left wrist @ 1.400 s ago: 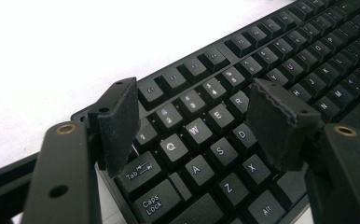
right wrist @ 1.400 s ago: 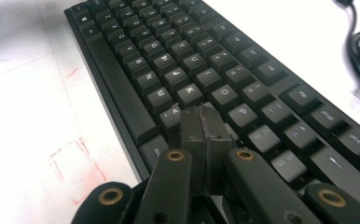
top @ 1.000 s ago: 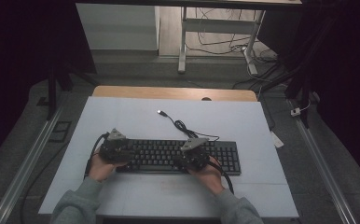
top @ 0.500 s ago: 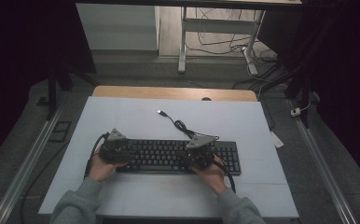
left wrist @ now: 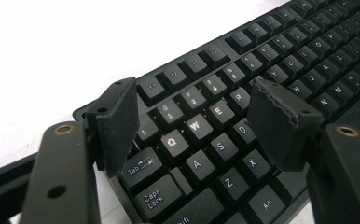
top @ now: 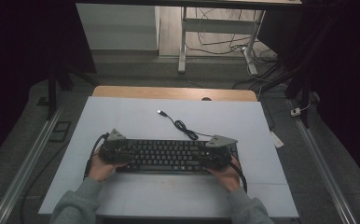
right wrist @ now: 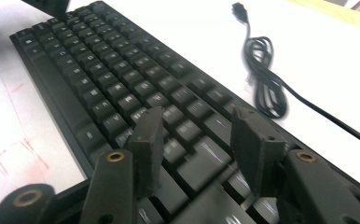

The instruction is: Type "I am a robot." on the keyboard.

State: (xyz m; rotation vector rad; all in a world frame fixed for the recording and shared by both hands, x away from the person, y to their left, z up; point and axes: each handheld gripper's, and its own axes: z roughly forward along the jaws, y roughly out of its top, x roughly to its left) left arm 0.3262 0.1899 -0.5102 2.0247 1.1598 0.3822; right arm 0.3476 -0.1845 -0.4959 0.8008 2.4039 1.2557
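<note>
A black keyboard (top: 169,156) lies flat on the white table, and its black cable (top: 185,128) coils behind it and ends in a loose USB plug (top: 162,112). My left gripper (top: 115,151) hovers over the keyboard's left end. In the left gripper view it (left wrist: 192,93) is open, with the Q, W and E keys (left wrist: 194,126) showing below the gap. My right gripper (top: 215,156) is over the right end of the keyboard (right wrist: 122,79). Its jaws (right wrist: 197,116) have just been opening and stand apart, with nothing gripped between them.
The cable coil (right wrist: 262,88) lies just beyond the keyboard's far edge. A wooden strip (top: 173,92) borders the table's back. Faint red marks (right wrist: 15,163) sit on the table surface near the keyboard's front. Metal rails (top: 24,163) run along the floor on both sides.
My right hand has slid to the right along the keyboard, from near its middle to its right end. The left hand and the keyboard have stayed put.
</note>
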